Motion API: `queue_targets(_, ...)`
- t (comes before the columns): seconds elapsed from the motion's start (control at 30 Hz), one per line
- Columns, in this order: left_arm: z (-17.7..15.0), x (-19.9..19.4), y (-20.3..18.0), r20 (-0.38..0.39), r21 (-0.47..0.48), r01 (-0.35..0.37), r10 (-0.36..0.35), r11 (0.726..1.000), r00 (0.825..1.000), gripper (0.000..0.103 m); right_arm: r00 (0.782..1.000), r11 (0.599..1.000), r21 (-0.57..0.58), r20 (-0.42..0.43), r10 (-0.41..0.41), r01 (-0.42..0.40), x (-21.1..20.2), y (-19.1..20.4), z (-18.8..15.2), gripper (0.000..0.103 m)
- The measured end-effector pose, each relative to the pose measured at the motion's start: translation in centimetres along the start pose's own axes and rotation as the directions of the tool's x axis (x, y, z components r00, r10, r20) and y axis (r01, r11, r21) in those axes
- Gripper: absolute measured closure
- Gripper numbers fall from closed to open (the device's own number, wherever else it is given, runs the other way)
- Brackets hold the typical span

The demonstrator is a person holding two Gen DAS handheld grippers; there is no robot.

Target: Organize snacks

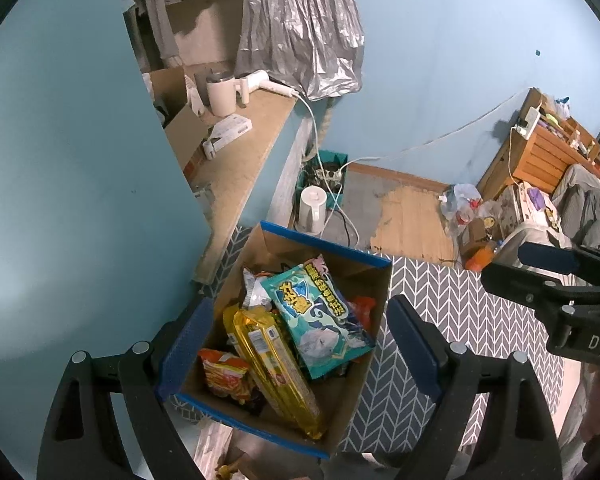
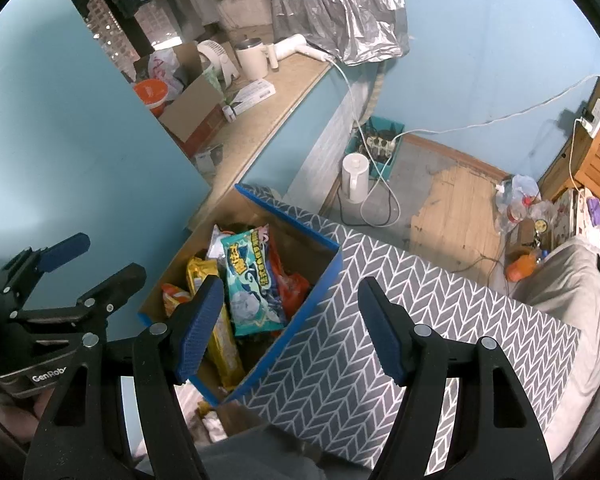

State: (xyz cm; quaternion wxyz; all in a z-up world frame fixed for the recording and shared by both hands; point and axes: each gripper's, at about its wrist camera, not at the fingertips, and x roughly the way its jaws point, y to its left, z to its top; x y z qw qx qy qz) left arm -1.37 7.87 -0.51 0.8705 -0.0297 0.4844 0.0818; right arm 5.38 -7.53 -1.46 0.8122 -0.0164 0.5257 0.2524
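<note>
A cardboard box with blue edges [image 1: 328,246] [image 2: 328,276] stands on a grey chevron cloth [image 1: 452,312] [image 2: 360,344]. Inside lie a teal snack bag [image 1: 320,316] [image 2: 252,288], a long yellow pack [image 1: 276,364] [image 2: 224,332], an orange-red chip bag [image 1: 224,374] [image 2: 172,296] and a red bag [image 2: 290,286]. My left gripper [image 1: 300,348] is open above the box, empty. My right gripper [image 2: 292,328] is open over the box's right wall, empty. Each gripper shows at the edge of the other's view, the right one [image 1: 556,280] and the left one [image 2: 72,268].
A teal wall panel [image 1: 80,200] stands left of the box. A ledge [image 1: 240,152] holds a mug, a hair dryer and boxes. A white kettle [image 2: 355,178], cables and a power strip sit on the floor. A wooden shelf [image 1: 540,148] and bedding lie right.
</note>
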Motion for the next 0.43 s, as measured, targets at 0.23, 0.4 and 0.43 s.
queue_targets(0.23,-0.06,0.11,0.09,-0.007,-0.002,0.001,-0.001,1.0,1.0,0.013,1.0,1.0,-0.004,-0.002,0.001,-0.001,0.2,0.42,0.03,0.032)
queue_targets(0.4,-0.28,0.34,0.74,-0.016,-0.031,0.006,-0.006,1.0,1.0,0.013,1.0,1.0,-0.01,-0.007,0.004,-0.004,0.25,0.59,0.09,0.032)
queue_targets(0.43,-0.31,0.36,0.87,-0.016,-0.035,0.005,-0.005,0.999,1.0,0.013,1.0,1.0,-0.006,-0.007,0.005,-0.005,0.3,0.58,0.12,0.032)
